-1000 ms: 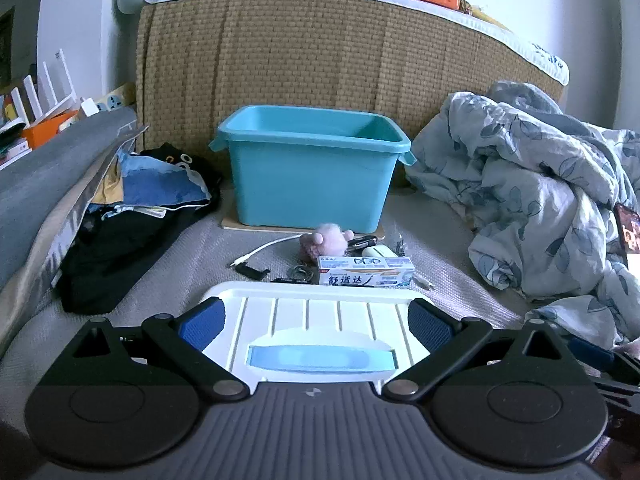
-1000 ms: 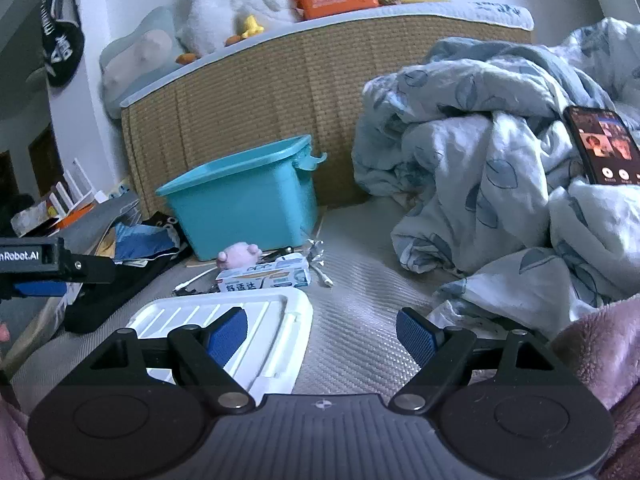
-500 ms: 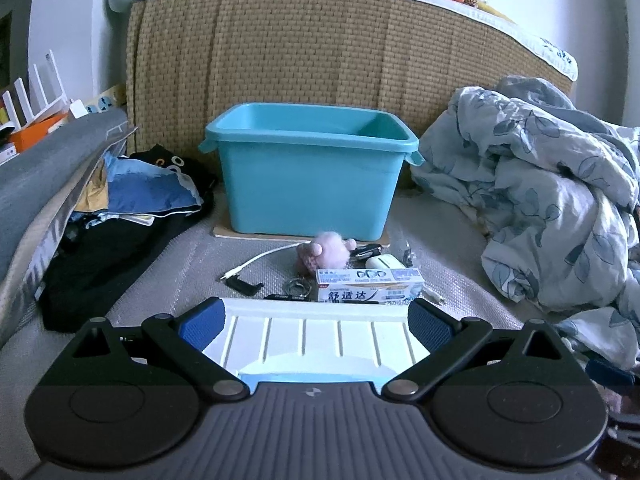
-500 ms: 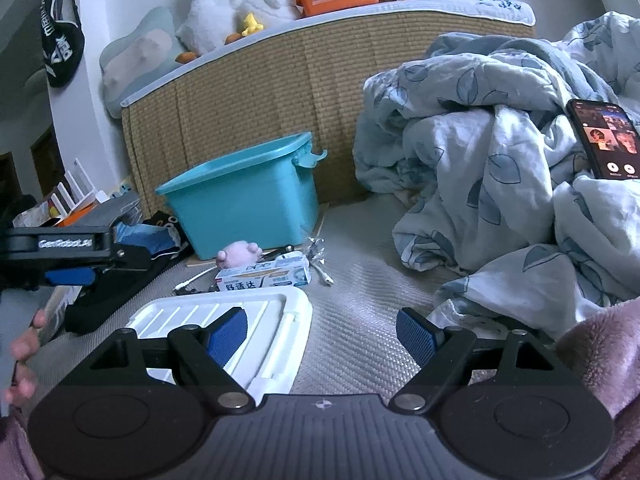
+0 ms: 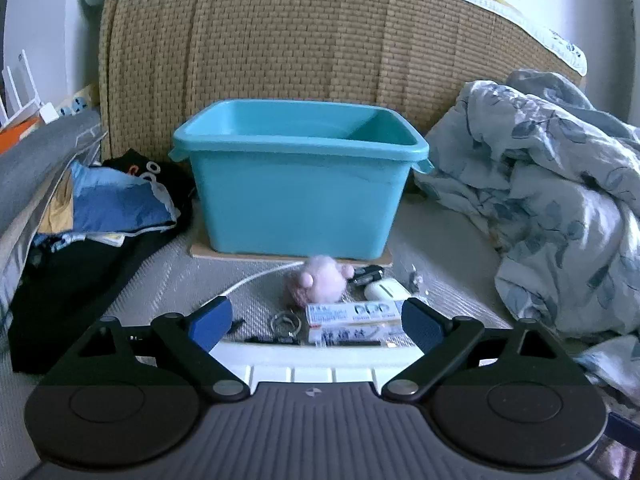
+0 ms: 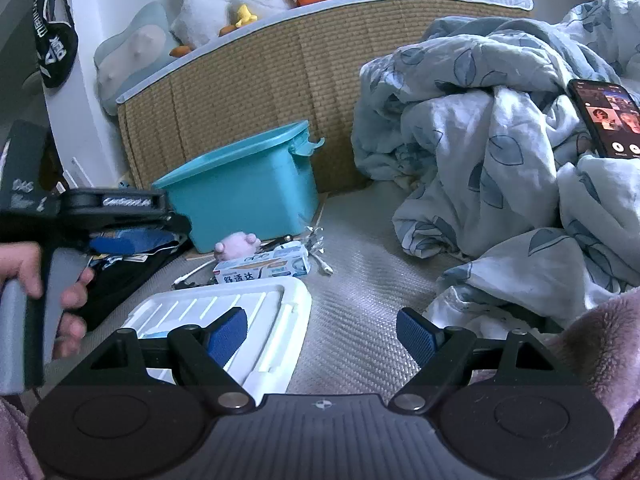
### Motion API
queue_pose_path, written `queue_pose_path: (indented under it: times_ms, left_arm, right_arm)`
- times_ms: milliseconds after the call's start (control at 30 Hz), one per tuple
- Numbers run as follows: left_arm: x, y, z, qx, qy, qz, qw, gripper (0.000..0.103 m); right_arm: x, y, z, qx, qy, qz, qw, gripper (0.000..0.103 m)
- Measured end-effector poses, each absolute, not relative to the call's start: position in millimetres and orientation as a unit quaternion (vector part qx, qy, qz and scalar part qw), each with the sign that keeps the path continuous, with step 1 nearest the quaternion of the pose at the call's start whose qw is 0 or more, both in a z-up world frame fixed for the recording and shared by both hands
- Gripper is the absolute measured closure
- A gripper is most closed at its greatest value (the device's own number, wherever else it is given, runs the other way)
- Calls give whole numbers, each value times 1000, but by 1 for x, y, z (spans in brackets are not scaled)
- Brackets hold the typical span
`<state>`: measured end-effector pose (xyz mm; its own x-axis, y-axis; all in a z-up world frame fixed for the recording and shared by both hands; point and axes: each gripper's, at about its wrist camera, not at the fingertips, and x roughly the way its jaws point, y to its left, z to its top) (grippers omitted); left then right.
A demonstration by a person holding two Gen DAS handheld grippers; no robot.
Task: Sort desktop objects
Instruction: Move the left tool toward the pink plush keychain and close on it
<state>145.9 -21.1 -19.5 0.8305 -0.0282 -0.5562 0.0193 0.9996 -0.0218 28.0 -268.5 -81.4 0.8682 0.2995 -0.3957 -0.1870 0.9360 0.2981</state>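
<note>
Teal bin point(image 5: 298, 196) stands at the bed's head end; toothpaste box point(image 5: 352, 322) lies crosswise just before it, dead ahead of the left hand-held gripper point(image 5: 316, 322), the nearer one. Both left and right hand-held gripper point(image 6: 320, 334) gape wide, empty.

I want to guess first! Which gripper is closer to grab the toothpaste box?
Probably the left gripper: it is open with the toothpaste box straight ahead between its fingers. The right gripper, also open, sits farther back beside the white lid.

Grey woven bed mat point(image 6: 360, 280): teal bin point(image 5: 300, 196) far, white lid point(image 6: 224, 312) near, toothpaste box point(image 5: 352, 320) between, quilt point(image 5: 560, 208) right.
</note>
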Motion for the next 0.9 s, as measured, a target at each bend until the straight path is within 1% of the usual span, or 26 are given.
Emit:
queue_pose_path:
  times_ms: [300,633,767,900]
  left_arm:
    - [168,-24,-32,3,311,-6,951,10]
    - [201,-19,-44,6,325,-3,946,15]
    - [219,-19,-49,6,335,-13,942,19]
    - [235,-24,-55,23,340,-29,940,20]
  right_arm:
    - [30,-269,-82,129,225,131,957,17]
    - [31,-271,-83,133,229,133,955,17]
    - [32,-272,-84,136,231,134,954,17]
    - [32,-272,-85,136,233,135,953,17]
